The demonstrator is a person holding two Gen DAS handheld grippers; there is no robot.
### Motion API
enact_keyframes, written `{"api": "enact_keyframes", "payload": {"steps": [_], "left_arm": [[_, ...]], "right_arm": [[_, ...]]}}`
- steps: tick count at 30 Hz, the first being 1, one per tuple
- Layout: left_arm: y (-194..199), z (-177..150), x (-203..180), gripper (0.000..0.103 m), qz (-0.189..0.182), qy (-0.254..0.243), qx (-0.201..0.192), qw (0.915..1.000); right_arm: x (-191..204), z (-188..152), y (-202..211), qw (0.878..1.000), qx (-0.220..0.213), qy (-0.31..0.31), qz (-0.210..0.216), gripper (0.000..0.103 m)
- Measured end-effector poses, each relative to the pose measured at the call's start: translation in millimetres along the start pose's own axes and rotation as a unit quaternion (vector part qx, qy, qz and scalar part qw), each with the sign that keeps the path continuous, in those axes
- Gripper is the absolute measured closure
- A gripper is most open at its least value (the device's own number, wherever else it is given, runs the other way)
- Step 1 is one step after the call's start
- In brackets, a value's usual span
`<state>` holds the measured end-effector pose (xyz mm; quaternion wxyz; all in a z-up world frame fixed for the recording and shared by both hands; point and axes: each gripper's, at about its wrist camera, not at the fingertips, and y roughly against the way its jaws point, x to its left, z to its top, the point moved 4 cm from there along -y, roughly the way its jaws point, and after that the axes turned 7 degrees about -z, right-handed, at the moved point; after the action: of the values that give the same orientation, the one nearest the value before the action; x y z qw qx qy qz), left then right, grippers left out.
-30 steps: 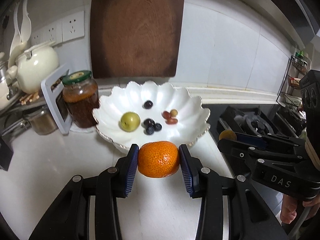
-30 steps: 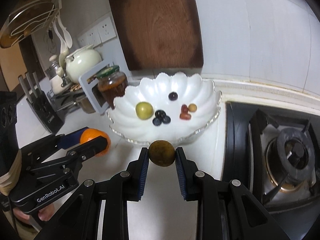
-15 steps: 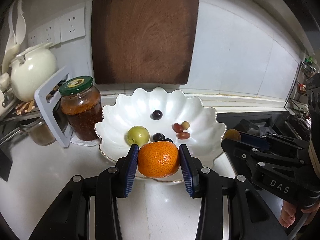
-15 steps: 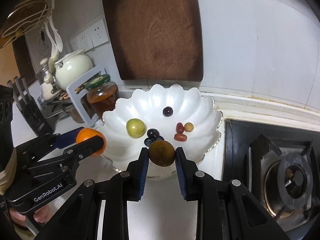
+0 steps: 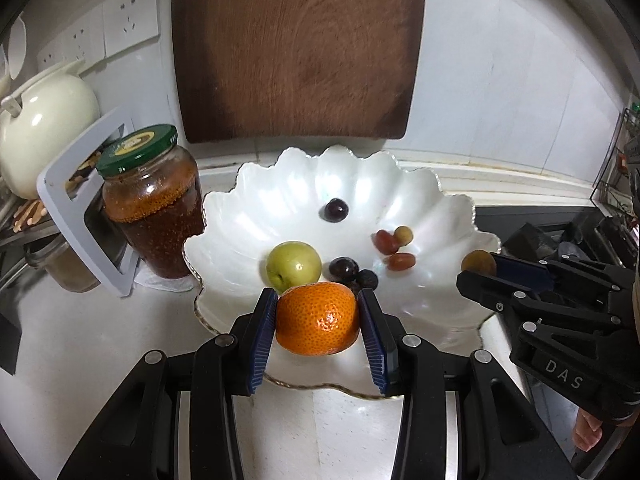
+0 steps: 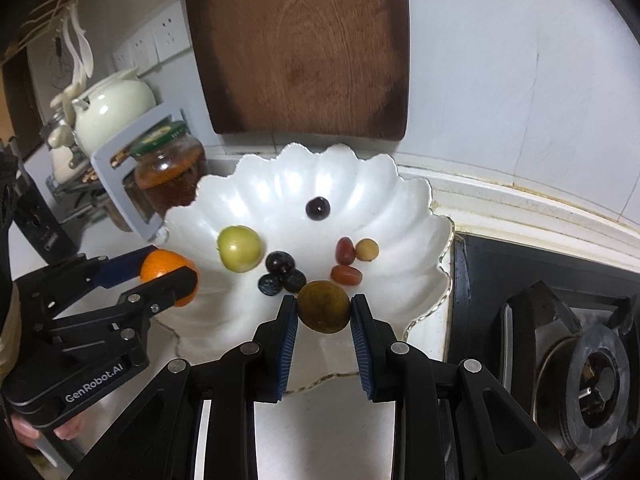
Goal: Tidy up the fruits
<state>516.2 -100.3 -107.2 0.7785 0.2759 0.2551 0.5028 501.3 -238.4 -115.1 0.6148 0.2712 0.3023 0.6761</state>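
Observation:
My left gripper (image 5: 317, 322) is shut on an orange mandarin (image 5: 317, 318) and holds it over the near part of a white scalloped bowl (image 5: 256, 204). My right gripper (image 6: 323, 308) is shut on a brown-green round fruit (image 6: 323, 306) over the bowl's (image 6: 396, 200) near right part. In the bowl lie a green fruit (image 5: 294, 263), several dark grapes (image 5: 344, 268) and some red and yellow grapes (image 5: 394, 242). The right gripper also shows at the right of the left wrist view (image 5: 478, 270), and the left gripper at the left of the right wrist view (image 6: 168, 270).
A jar with a green lid (image 5: 154, 204) and a grey rack (image 5: 76, 208) stand left of the bowl, a cream teapot (image 5: 40, 124) behind them. A wooden board (image 5: 296, 48) leans on the wall. A gas hob (image 6: 560, 328) lies to the right.
Both grippers have moved forward with their fruits, from in front of the bowl to over its near part. The bowl looks larger and closer.

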Motion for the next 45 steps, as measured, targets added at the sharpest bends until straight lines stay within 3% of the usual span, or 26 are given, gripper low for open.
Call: {"api": "enact_keyframes", "payload": {"steps": [8, 11, 16, 19, 22, 26, 30, 37, 45], "left_arm": [[-18.5, -1.8, 7.9, 0.06, 0.002, 0.0, 0.028, 0.9996], [-18.3, -2.2, 9.9, 0.042, 0.005, -0.004, 0.024, 0.9997], [-5.0, -2.0, 13.2, 0.031, 0.029, -0.014, 0.008, 0.9995], [5.3, -2.6, 13.3, 0.029, 0.039, -0.021, 0.001, 0.999], [21.0, -3.4, 12.1, 0.022, 0.051, -0.023, -0.013, 0.9984], [48.2, -4.7, 7.5, 0.013, 0.051, -0.014, -0.032, 0.9981], [76.6, -8.4, -4.9, 0.008, 0.052, -0.012, -0.053, 0.9972], [131.0, -27.7, -33.6, 0.003, 0.07, -0.018, -0.094, 0.9929], [190.5, -59.4, -65.0, 0.0, 0.064, -0.017, -0.123, 0.9901]], "right_arm": [[-0.7, -0.2, -21.6, 1.0, 0.026, 0.0, -0.016, 0.071], [-2.3, -0.2, -24.2, 0.999, 0.029, -0.003, -0.026, 0.051], [-6.9, -3.2, -15.6, 0.998, 0.024, -0.015, -0.055, 0.051], [-7.7, -7.9, -1.2, 0.997, 0.012, -0.022, -0.07, 0.051], [-7.8, -11.8, 16.7, 0.996, -0.005, -0.029, -0.085, 0.04], [-7.8, -15.1, 44.8, 0.995, -0.032, -0.034, -0.091, 0.038], [-9.6, -20.2, 75.1, 0.993, -0.055, -0.038, -0.096, 0.029], [-19.8, -36.7, 135.9, 0.987, -0.107, -0.037, -0.112, 0.024], [-22.3, -70.4, 203.6, 0.981, -0.148, -0.028, -0.121, 0.019]]}}
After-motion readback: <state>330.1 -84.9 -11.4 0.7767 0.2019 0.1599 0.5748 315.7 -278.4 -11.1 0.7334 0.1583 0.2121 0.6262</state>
